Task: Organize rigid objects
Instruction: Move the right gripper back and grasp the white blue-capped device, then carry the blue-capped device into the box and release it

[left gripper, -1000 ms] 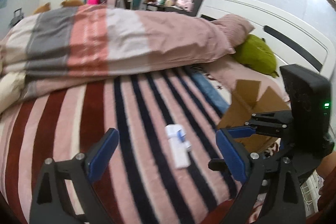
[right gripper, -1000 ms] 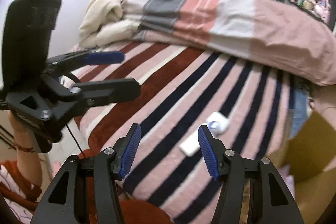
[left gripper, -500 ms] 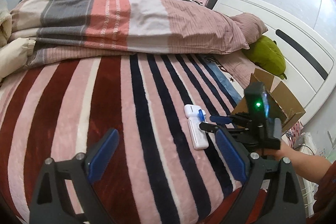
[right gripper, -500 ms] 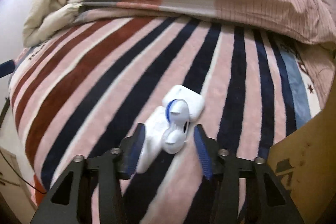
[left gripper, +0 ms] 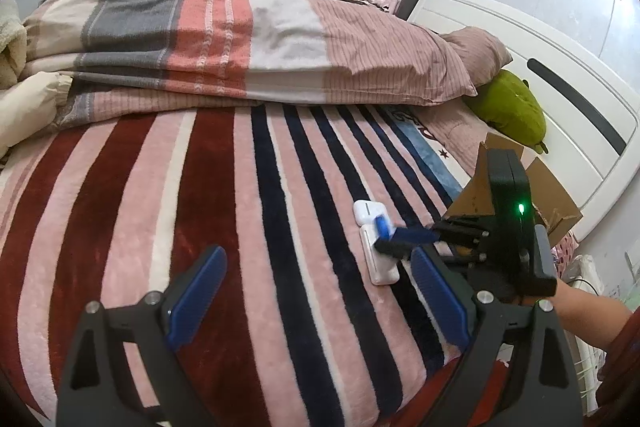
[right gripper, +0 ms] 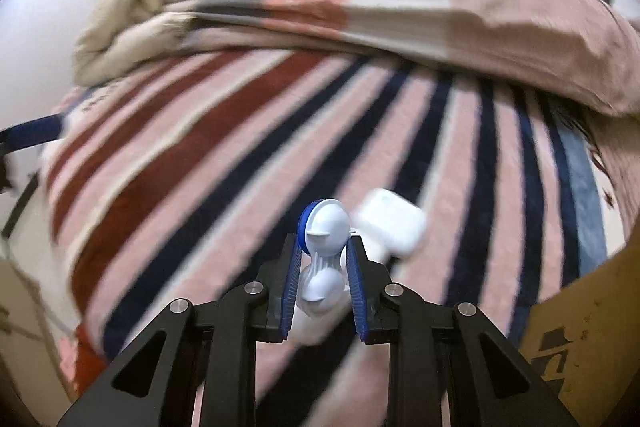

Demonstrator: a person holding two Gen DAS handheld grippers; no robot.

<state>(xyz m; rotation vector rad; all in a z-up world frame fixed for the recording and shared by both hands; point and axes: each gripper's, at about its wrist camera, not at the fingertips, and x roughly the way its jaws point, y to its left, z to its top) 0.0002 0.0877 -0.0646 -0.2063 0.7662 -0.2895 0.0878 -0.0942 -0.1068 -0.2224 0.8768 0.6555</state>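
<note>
- The white and blue plastic piece point(right gripper: 322, 251) is pinched between the pads of the right hand-held gripper point(right gripper: 322, 281), low over the striped blanket point(left gripper: 240, 227) near the bed's near edge, toward its headboard end; whether it has left the blanket I cannot tell.
- Just beside it lies a white earbud-style case point(right gripper: 390, 223), and under the fingers a flat white box point(left gripper: 378, 259) (its far end touches the case, seen from the left wrist).
- To do this lift well, my judgement: raise it straight up and slowly, because the piece is rounded and smooth and could twist or squirt out from between the ribbed pads; keep the pinch firm on its waist, and clear the case before swinging sideways.
- The likely goal is the open cardboard box point(left gripper: 556, 199) at the bed's headboard-side edge; carry the piece over the flap instead of brushing it.
- The right jaws are closed nearly together, only the piece holding them apart.
- The left hand-held gripper point(left gripper: 320, 301) hangs spread wide over the blanket at the near edge, holding and touching nothing.
</note>
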